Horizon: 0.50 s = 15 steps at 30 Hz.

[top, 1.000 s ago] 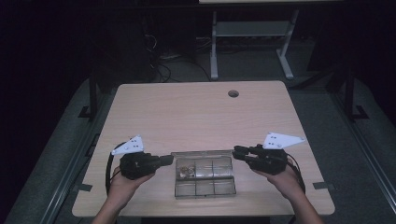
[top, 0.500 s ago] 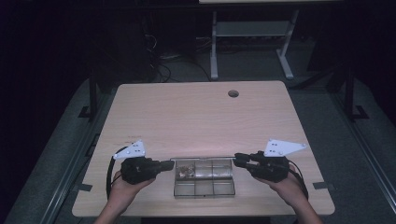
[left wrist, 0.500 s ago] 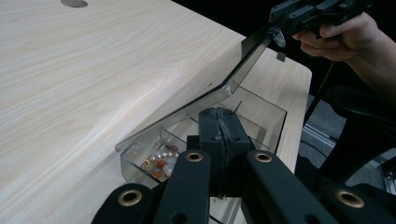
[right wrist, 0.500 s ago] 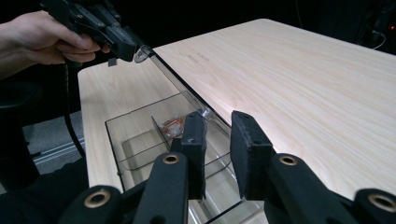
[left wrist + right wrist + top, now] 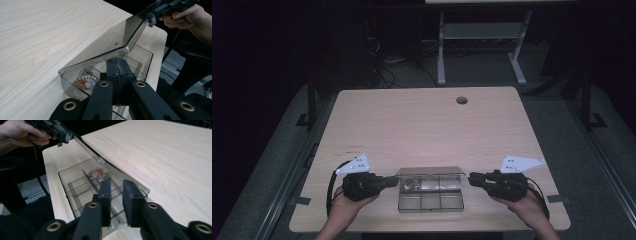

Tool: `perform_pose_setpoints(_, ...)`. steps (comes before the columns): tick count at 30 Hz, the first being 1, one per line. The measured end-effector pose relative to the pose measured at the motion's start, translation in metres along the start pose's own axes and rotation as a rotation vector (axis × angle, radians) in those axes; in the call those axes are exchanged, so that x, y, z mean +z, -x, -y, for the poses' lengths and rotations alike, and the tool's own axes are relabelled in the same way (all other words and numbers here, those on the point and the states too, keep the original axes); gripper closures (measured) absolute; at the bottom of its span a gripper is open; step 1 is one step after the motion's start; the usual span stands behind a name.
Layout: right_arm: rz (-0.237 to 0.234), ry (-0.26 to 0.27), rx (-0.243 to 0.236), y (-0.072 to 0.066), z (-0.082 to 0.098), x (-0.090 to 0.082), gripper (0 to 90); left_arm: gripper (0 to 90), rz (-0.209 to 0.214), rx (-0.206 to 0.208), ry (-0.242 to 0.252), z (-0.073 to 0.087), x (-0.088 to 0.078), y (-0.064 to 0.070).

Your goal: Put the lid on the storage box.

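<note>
Clear plastic compartment box (image 5: 430, 192) sat at the desk's (image 5: 422, 125) near edge, between both tools; its smoky transparent lid (image 5: 107, 42) was hinged up and tilted, partway open; in the earlier high views the box looked flatter and both tools sat slightly farther up the desk, so the lid had likely just been raised, meaning the opening step was underway, not finished; beads (image 5: 83, 80), pearly and orange, lay in one far-left compartment, other cells looked empty; box walls thin, glossy, hard, with straight dividers; left tool (image 5: 388, 181) had its jaws closed together at the box's left end, under the lid edge, whether pinching anything I can't tell; right tool (image 5: 473, 179) had jaws narrowly parted around the right end of the lid; desk was pale wood-grain laminate, matte, with a round cable hole (image 5: 461, 100).
</note>
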State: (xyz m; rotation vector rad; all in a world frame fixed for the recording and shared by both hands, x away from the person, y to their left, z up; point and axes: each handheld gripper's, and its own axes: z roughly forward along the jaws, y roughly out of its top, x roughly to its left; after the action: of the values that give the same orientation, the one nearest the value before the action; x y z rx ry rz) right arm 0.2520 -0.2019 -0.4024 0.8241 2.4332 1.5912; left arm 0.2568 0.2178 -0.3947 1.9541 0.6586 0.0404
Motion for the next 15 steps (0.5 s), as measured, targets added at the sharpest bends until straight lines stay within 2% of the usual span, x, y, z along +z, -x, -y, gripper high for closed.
perform_pose_setpoints(4,-0.021,-0.017,0.001,0.0,0.003,0.002,89.3,89.6,0.0,0.007,-0.004,0.002,0.001,0.002)
perform_pose_setpoints(10,-0.063,-0.051,-0.019,-0.005,0.005,0.01,89.7,89.7,0.003,0.021,-0.008,0.005,0.002,0.003)
perform_pose_setpoints(15,-0.083,-0.056,-0.029,-0.008,0.005,0.014,89.7,89.6,0.012,0.025,-0.02,0.008,0.002,0.004)
